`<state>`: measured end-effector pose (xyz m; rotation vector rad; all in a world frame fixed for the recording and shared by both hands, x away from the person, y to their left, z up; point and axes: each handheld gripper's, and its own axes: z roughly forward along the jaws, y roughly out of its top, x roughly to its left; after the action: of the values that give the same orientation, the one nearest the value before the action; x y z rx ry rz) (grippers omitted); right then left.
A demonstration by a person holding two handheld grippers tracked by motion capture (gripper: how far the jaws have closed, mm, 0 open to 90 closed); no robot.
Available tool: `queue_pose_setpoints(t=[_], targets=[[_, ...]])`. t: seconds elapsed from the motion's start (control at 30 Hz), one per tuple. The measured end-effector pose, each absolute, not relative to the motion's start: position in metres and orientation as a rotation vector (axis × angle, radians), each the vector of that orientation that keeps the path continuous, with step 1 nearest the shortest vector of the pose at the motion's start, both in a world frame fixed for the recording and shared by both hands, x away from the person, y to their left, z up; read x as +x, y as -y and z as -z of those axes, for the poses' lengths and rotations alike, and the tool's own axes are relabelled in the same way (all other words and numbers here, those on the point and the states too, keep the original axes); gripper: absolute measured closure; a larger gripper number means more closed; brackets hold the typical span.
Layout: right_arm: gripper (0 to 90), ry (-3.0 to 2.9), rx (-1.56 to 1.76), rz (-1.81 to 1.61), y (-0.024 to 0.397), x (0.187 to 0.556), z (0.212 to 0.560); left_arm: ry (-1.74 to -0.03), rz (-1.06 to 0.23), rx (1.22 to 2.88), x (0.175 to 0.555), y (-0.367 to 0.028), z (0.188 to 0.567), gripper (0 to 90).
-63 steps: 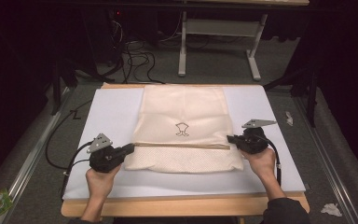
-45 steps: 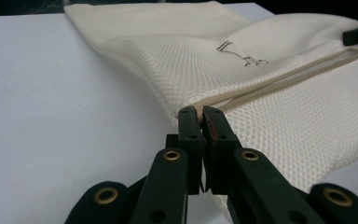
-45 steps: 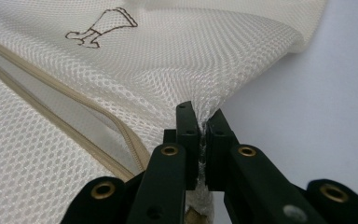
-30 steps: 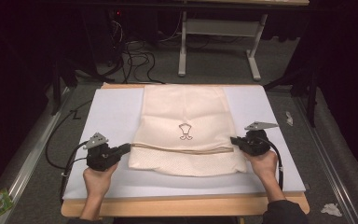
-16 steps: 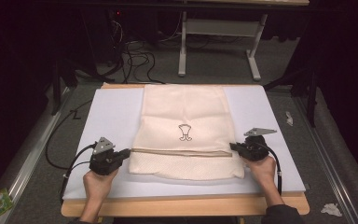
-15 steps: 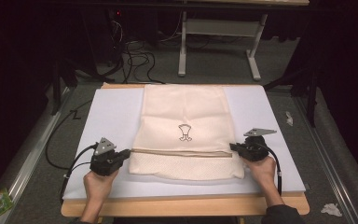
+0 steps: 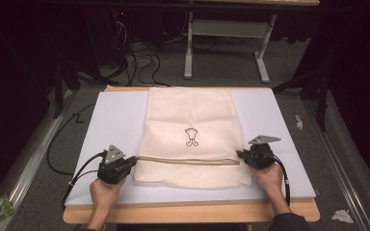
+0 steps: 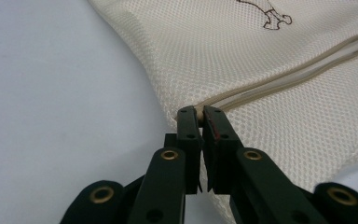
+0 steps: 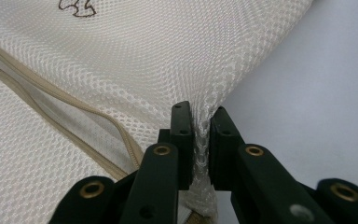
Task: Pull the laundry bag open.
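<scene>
A cream mesh bag (image 7: 190,120) with a small printed figure lies flat on the white foam board (image 7: 115,115). A tan zip (image 7: 188,160) runs across its near part. My left gripper (image 7: 134,161) is at the bag's left edge, its jaws (image 8: 199,114) shut on the end of the zip (image 8: 279,79). My right gripper (image 7: 239,155) is at the bag's right edge. Its jaws (image 9: 200,114) have just been opening, and a narrow gap shows between them with the bunched mesh edge (image 9: 200,140) still in it.
The board rests on a wooden table (image 7: 188,211) whose edge runs in front of the person's hands. Black cables (image 7: 77,171) trail off to the left. A metal frame (image 7: 226,33) and more cables stand on the dark floor beyond.
Both grippers have drawn the bag's zip line a little toward the person and sunk to the board. The right jaws have parted slightly.
</scene>
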<state>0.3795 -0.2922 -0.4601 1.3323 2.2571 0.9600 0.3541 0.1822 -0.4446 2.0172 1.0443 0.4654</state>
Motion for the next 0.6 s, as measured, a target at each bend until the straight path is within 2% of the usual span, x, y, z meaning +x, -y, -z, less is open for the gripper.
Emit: queue_pose_setpoints(t=[0.3,0.6], targets=[[72.9,-2.218,1.339,-0.985,0.296,0.376,0.459,-1.034,-0.486,2.009,0.354,-0.181,0.446,78.7],[57.9,-2.146,1.354,-1.006,0.304,0.369,0.45,-1.018,-0.499,1.961,0.353,-0.188,0.44,67.5]])
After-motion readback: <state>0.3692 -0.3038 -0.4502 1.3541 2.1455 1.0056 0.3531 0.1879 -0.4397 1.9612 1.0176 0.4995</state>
